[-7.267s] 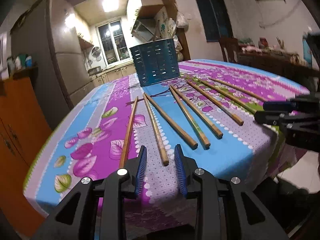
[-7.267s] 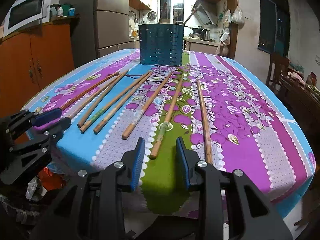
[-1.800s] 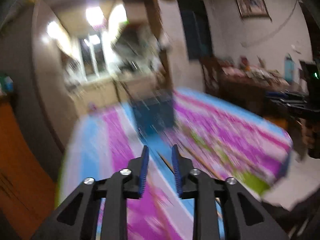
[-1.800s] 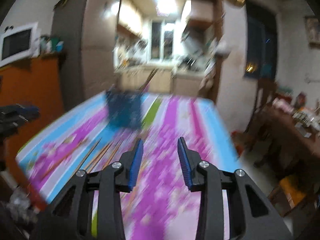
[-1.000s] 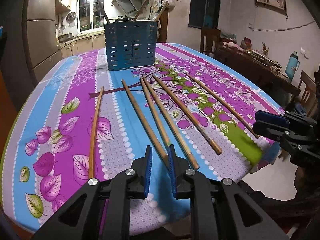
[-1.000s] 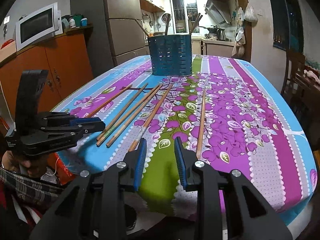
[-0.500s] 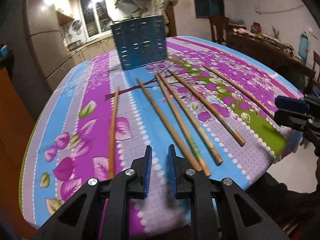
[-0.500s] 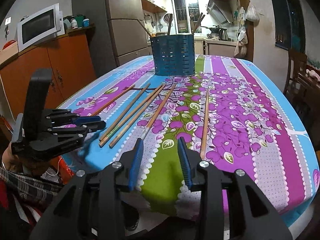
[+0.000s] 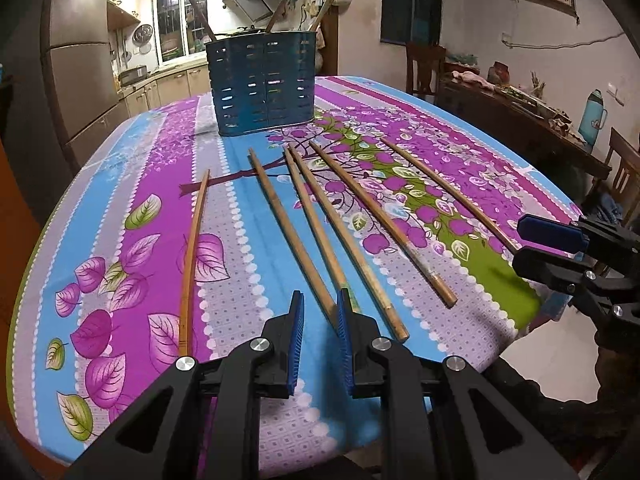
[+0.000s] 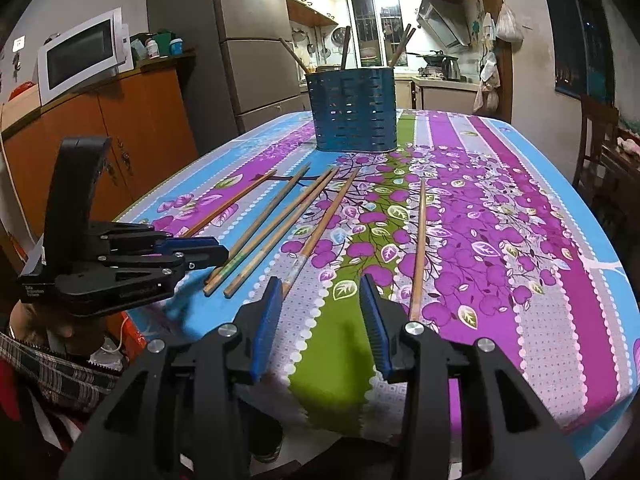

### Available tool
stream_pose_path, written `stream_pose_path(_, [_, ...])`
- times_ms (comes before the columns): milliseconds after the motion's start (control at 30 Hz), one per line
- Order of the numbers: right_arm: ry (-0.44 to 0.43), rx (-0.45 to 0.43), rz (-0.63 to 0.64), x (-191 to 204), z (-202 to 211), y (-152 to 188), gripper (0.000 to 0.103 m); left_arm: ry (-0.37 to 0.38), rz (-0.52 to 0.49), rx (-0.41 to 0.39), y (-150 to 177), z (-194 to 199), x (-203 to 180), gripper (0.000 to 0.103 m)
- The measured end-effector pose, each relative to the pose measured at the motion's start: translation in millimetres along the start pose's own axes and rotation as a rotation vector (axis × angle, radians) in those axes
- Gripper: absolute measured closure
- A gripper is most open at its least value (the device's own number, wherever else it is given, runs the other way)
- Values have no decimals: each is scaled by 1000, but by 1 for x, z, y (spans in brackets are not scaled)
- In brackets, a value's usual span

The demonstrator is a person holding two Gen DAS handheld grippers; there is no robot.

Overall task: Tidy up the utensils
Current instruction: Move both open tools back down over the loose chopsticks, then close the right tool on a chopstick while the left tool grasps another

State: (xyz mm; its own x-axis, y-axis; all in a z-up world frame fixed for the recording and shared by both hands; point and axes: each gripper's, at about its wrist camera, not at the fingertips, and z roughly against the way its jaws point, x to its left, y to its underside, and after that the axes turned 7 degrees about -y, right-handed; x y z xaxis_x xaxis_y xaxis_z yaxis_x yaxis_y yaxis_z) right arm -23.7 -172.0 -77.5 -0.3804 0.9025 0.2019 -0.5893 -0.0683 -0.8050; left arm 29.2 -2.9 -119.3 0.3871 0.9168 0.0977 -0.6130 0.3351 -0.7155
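Wooden chopsticks [image 9: 316, 236] fanned toward 12 o'clock holder [image 9: 262, 82] — left gripper [image 9: 320, 340] narrow, empty; right gripper [image 10: 320, 320] just widened, empty — straddle one end, clamp.

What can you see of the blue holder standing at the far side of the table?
The blue holder is an upright container that looks like metal, its wall pierced by rows of small slots. It stands on the flowered tablecloth, beyond the six chopsticks lying loose. Four sticks lean out of its open top. Neither gripper touches it.
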Motion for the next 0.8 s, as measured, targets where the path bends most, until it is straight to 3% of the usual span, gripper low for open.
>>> stream_pose_path(167, [-6,-6,6,1,0,0,63,-149,-41,-1,2,3,5,84])
stream_pose_path(267, [-15,-11,15,3,-1,0,63,-76,14,-6,3,11,13,84])
stream_pose_path(367, [-18,-9,24,6,-3,1,63,-21,1,-33,4,17,5,84])
stream_pose_path(700, [-14,-3,13,8,-7,2,63,29,15,6,2,1,0,83])
stream_pose_path(800, [-18,-1,17,8,-7,2,63,-9,1,13,1,0,-1,77])
